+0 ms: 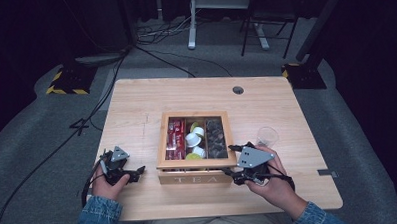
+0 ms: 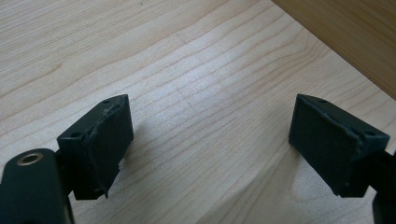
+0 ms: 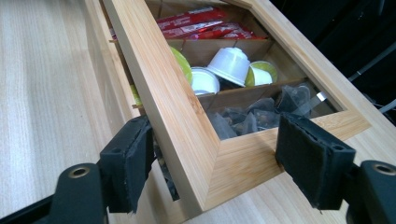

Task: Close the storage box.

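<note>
Recording lab: dark curtains, floor cables (image 1: pixel 149 53), lone table (image 1: pixel 136 99).

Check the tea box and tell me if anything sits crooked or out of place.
The tea box has its framed glass lid raised at the right front corner, tilted off the box body, with the right gripper straddling that corner, fingers beside it. In the middle compartment the white pods lie jumbled. Nothing is spilled on the table.

The word "TEA" stands in pale capitals on the front wall of the wooden box (image 1: pixel 196 179), just beside the right gripper (image 1: pixel 233 162)'s fingers.
</note>
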### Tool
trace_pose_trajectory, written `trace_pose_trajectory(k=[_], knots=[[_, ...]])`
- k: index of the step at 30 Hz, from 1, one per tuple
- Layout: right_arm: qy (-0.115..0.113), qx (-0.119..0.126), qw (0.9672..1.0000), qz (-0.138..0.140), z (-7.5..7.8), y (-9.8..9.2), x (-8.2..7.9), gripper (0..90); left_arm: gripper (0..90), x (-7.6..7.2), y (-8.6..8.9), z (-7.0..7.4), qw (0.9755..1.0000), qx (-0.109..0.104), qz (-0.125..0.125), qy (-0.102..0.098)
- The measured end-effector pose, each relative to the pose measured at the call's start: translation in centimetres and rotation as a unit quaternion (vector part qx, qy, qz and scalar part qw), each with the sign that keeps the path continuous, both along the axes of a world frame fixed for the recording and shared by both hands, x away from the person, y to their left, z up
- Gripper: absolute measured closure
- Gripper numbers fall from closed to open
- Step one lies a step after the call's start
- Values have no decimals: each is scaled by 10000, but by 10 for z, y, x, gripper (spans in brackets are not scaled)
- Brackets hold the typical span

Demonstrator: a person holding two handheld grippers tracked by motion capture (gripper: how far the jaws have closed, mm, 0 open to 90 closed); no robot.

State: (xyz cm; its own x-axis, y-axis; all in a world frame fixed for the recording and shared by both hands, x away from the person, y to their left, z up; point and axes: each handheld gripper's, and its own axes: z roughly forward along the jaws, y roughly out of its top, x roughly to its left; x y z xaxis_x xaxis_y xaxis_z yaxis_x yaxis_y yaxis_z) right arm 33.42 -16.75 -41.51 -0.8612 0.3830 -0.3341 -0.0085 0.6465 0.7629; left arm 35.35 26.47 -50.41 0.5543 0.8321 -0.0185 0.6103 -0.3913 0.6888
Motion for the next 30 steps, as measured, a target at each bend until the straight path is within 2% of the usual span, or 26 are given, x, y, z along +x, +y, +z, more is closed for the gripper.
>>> trace_pose_trajectory(k=[13,19,24,25,26,27,28,29,30], knots=[[-90,-169,9998,21,-7,2,-3,286,141,0,0,0,10000,0,-1,0],[-166,-331,9993,41,-12,4,-4,285,141,0,0,0,10000,0,-1,0],[-172,-329,9993,28,-13,4,-5,283,141,0,0,0,10000,1,0,-1],[-75,-293,9995,62,-13,4,-6,343,141,0,0,0,10000,2,-1,-1],[214,-63,9997,138,-13,3,-6,413,141,0,0,0,10000,-3,-1,-4],[383,48,9991,170,-12,2,-6,375,141,0,0,0,10000,1,-4,0],[273,-25,9995,134,-12,2,-6,338,140,0,0,0,10000,-5,-2,-3],[143,-138,9997,112,-12,2,-7,345,140,0,0,0,10000,1,-4,0],[182,-122,9997,124,-12,1,-7,347,140,0,0,0,10000,1,-3,-1]])
